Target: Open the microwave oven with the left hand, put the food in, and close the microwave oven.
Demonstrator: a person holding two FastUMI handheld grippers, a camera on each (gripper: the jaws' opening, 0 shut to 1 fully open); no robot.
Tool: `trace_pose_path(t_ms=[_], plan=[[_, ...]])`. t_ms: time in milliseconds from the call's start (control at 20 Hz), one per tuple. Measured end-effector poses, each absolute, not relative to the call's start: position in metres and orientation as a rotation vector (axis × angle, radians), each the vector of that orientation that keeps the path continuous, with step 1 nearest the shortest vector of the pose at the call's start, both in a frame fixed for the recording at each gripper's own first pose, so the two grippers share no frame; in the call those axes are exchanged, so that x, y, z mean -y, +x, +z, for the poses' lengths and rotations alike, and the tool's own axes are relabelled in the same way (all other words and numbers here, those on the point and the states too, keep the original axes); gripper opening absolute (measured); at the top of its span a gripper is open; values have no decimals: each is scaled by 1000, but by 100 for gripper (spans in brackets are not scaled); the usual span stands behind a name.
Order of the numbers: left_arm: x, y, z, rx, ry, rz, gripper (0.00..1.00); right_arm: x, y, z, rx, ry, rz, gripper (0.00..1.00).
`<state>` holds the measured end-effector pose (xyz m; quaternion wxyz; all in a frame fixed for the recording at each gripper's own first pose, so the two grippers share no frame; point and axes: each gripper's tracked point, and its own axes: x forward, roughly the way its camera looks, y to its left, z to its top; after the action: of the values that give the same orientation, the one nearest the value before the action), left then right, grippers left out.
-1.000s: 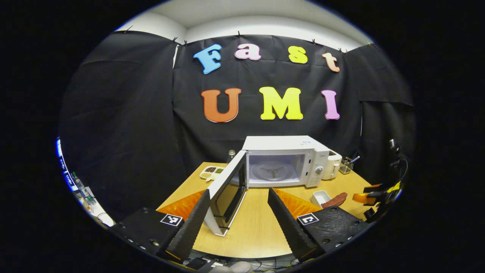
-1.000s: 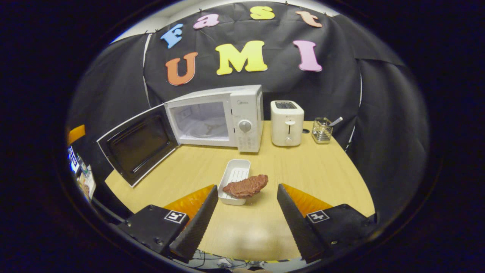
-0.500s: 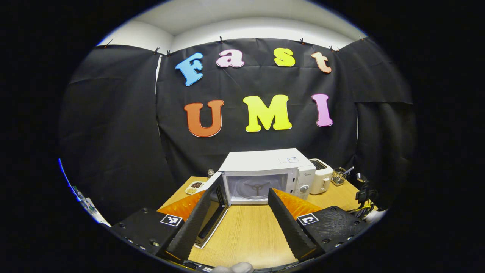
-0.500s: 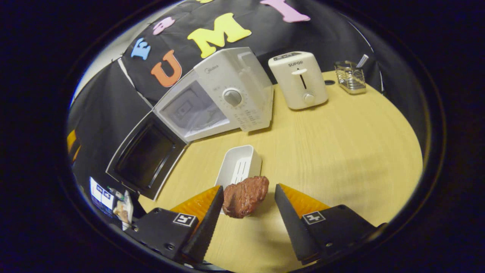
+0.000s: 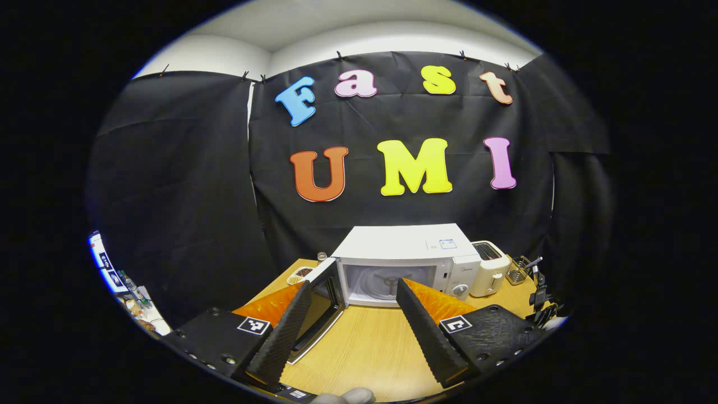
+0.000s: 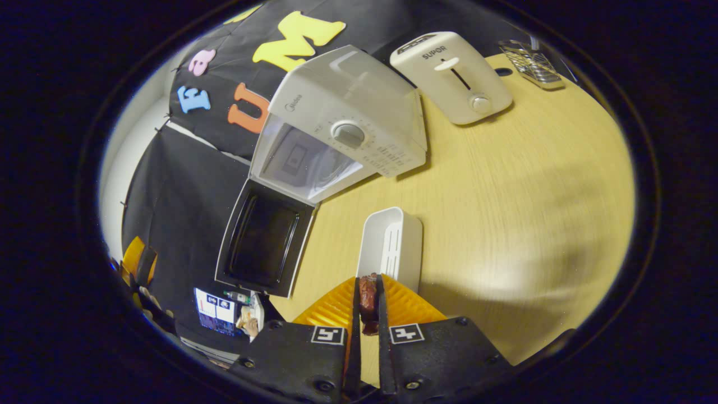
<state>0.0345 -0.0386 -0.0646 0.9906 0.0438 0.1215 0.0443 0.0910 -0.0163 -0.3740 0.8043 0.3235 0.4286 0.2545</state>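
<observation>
We found the piece of food (image 6: 367, 297) pinched between the two fingers of the right gripper (image 6: 366, 292), which were drawn almost together with only the food in the narrow gap. It sat at the finger ends, just over the near end of a white tray (image 6: 392, 244) on the wooden table (image 6: 505, 185). Whether the food touched the tray we could not tell.

The food appeared as a reddish-brown lump with a rough, uneven surface, like a cut of meat. Only a thin strip of it showed between the fingers.

In the right gripper view the microwave (image 6: 348, 118) stood beyond the tray, its door (image 6: 263, 241) swung fully out to the side and the cavity exposed. A white toaster (image 6: 451, 76) stood beside the microwave, and a wire holder (image 6: 530, 56) stood at the far edge of the table.

In the left gripper view we saw the left gripper (image 5: 350, 331) with its fingers spread wide and nothing between them, held above the table well short of the microwave (image 5: 401, 264). The open door (image 5: 320, 303) lay behind its left finger (image 5: 280, 336), apart from it. The turntable (image 5: 376, 280) inside carried no load.
</observation>
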Motion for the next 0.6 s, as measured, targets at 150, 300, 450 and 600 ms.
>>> trace_pose_path(t_ms=[150, 300, 450, 600], plan=[[34, 33, -63, -240, 89, 103, 94, 11, 92, -342, -872, 629, 591, 16], [27, 32, -65, -234, 83, 100, 94, 3, 106, -299, -787, 608, 594, 16], [20, 29, -65, -223, 108, 70, 94, -17, 133, -262, -679, 595, 564, 16], [10, 25, -69, -215, 130, 24, 94, -48, 161, -239, -574, 583, 511, 16]])
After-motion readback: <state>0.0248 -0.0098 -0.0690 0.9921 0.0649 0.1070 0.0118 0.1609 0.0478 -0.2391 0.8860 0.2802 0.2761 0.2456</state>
